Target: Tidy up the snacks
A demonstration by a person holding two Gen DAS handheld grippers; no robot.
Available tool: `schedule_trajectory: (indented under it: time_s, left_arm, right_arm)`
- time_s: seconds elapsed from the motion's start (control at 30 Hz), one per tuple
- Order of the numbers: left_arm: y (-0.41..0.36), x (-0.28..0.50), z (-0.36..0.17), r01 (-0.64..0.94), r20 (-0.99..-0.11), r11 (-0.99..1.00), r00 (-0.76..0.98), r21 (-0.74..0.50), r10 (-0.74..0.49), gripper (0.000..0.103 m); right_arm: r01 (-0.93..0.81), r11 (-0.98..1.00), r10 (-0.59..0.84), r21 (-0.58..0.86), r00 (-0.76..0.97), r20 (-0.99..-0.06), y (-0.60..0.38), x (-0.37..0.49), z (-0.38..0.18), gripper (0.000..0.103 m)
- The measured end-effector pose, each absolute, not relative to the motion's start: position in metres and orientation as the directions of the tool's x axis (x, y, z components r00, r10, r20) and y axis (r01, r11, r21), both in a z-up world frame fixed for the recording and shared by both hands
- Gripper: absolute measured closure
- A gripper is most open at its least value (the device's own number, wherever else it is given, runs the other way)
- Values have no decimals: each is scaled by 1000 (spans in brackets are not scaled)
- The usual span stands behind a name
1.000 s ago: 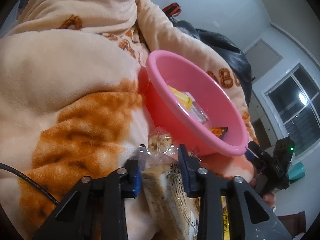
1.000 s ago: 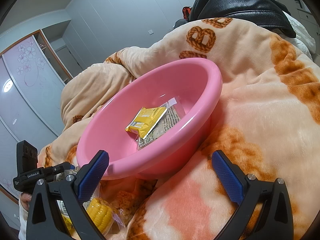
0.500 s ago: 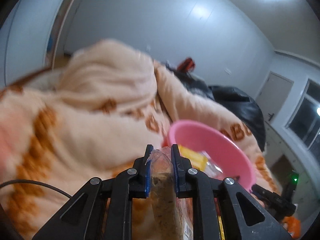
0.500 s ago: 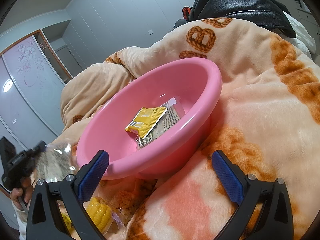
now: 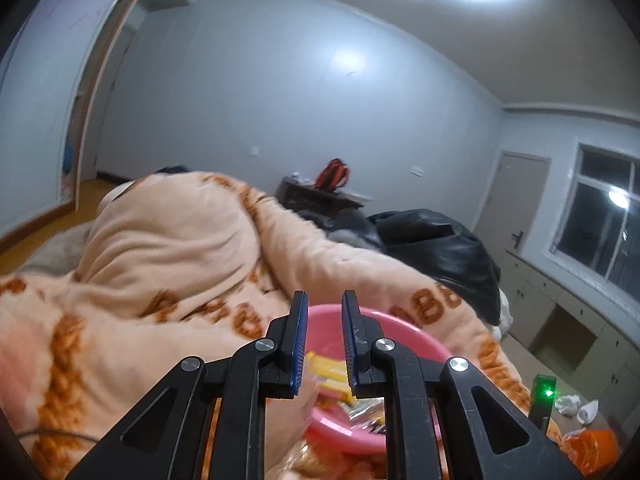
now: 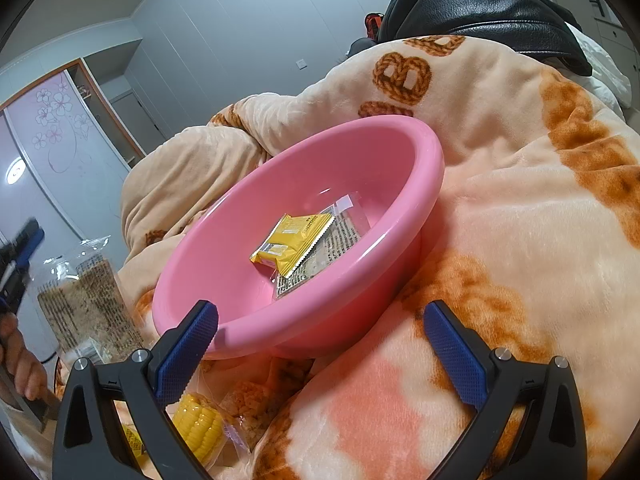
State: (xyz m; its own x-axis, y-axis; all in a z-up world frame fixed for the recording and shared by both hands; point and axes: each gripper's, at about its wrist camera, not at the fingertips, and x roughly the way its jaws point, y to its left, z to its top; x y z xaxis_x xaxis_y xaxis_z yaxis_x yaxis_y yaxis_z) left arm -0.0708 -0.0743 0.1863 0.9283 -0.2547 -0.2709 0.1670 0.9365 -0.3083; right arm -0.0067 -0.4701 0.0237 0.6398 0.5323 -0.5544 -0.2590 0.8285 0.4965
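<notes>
Since the clear crinkly packet of brown grain bar hangs just left of the pink plastic bowl (light, slippery film), I'd pinch its sealed top edge. Left tool: slightly parted, can't tell if gripping. Right tool gapes empty.

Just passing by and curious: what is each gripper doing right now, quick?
Left gripper: narrow gap; grip on the clear snack packet cannot be told.
Right gripper: open, holding nothing.
</notes>
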Motion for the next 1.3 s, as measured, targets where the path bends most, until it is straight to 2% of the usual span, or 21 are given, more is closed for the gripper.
schedule_trajectory:
  time_s: [0.13,0.3,0.37,0.43,0.47,0.5,0.53,0.57,0.63,0.7,0.77,0.9,0.93,1.0,1.03,1.07,1.1,1.13,1.2,1.27,1.3]
  left_arm:
    - [-96,-73,199,211,-261,946,925,-248,-275,90]
    - [-82,-79,192,238,-340,952,894,-191,-291,90]
    - [-62,-81,192,188,-362,960,897,-206,-253,90]
    - [-29,-84,191,114,-373,950,901,-290,-222,89]
    - [-9,-83,188,68,-386,934,898,-352,-211,80]
    - [10,-80,181,18,-412,912,888,-409,-202,65]
    - [23,-78,173,-32,-445,891,874,-452,-194,16]
    - [41,-77,160,-100,-483,845,853,-525,-198,1]
    - [66,-77,133,-147,-495,744,826,-652,-270,1]
    - [84,-75,99,-307,-600,653,748,-692,-284,1]
    - [87,-77,71,-396,-653,597,693,-698,-304,1]
    - [63,-74,25,-395,-670,565,597,-724,-441,3]
    - [52,-70,17,-388,-679,579,574,-717,-457,6]
    - [36,-63,14,-382,-721,650,570,-657,-394,7]
    - [31,-61,15,-368,-727,675,576,-639,-374,14]
    - [26,-56,16,-348,-725,695,584,-629,-364,28]
    - [22,-52,16,-336,-730,714,585,-615,-354,34]
    - [20,-48,14,-344,-745,730,579,-591,-331,44]
    - [24,-44,14,-351,-738,719,591,-600,-327,51]
    - [34,-48,17,-357,-724,699,606,-619,-331,68]
    - [37,-50,21,-353,-716,698,616,-623,-327,72]
  right_arm:
    - [-258,829,531,496,640,-555,-469,-7,24,0]
    - [-258,829,531,496,640,-556,-469,-7,24,0]
    - [-258,830,531,495,640,-556,-469,-7,24,0]
    - [-257,830,530,495,640,-557,-469,-7,24,0]
    - [-257,830,530,494,639,-557,-469,-7,24,0]
    - [-257,831,530,494,639,-558,-469,-7,24,0]
    - [-257,831,530,494,639,-558,-469,-7,24,0]
    - [-257,831,529,494,639,-558,-470,-7,24,0]
    - [-257,831,529,494,639,-558,-469,-6,24,0]
    - [-257,831,530,494,639,-558,-470,-6,24,0]
    - [-257,831,529,494,638,-559,-470,-7,24,0]
    - [-257,831,530,494,637,-560,-470,-6,24,0]
    - [-257,831,530,494,637,-560,-470,-6,24,0]
    - [-257,831,530,494,637,-560,-470,-6,24,0]
    - [-257,831,530,494,637,-560,-470,-7,24,0]
    - [-257,831,530,494,637,-560,-470,-7,24,0]
    - [-257,831,530,493,637,-560,-469,-6,25,0]
    - [-257,831,529,493,637,-561,-470,-7,24,0]
    - [-257,831,530,494,637,-560,-469,-6,25,0]
    - [-257,831,529,493,637,-561,-470,-7,24,0]
    - [-257,831,530,493,637,-561,-469,-6,25,0]
